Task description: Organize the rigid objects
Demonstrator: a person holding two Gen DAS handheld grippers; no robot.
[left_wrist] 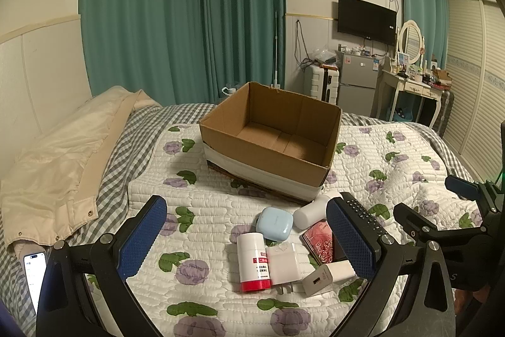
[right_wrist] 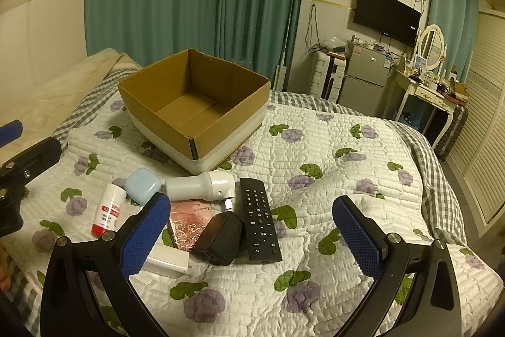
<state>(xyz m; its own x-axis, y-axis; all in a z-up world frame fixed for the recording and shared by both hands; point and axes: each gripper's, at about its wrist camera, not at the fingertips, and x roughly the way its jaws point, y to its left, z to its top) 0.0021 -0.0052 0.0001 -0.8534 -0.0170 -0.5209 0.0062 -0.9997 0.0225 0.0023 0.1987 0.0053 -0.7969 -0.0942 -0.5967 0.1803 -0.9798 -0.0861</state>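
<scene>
An open cardboard box (right_wrist: 192,103) sits empty on the flowered quilt (right_wrist: 331,153) of the bed, and every rigid item lies in a cluster just in front of the box's near corner. Nothing has gone in yet, so the sorting looks barely begun.

The right gripper (right_wrist: 249,239) hangs wide open above the cluster, holding nothing. Directly between its blue pads lie the black remote (right_wrist: 260,218) and, touching its left edge, a black charger (right_wrist: 221,237). The remote's long axis runs from the gripper toward the box, roughly parallel to the pads, so the gripper could close across its narrow width without turning.

The left gripper (left_wrist: 246,242) is also spread wide and empty. Between its pads are the red-capped white bottle (left_wrist: 252,261), lying with its cap toward the camera, a white plug adapter (left_wrist: 284,264) against it, and a pale blue earbud case (left_wrist: 274,223) nearer the box. A white cylindrical device (right_wrist: 202,185) lies crosswise just before the box; what it is cannot be told for certain.

The right gripper seems better placed for the remote, the left for the bottle.
</scene>
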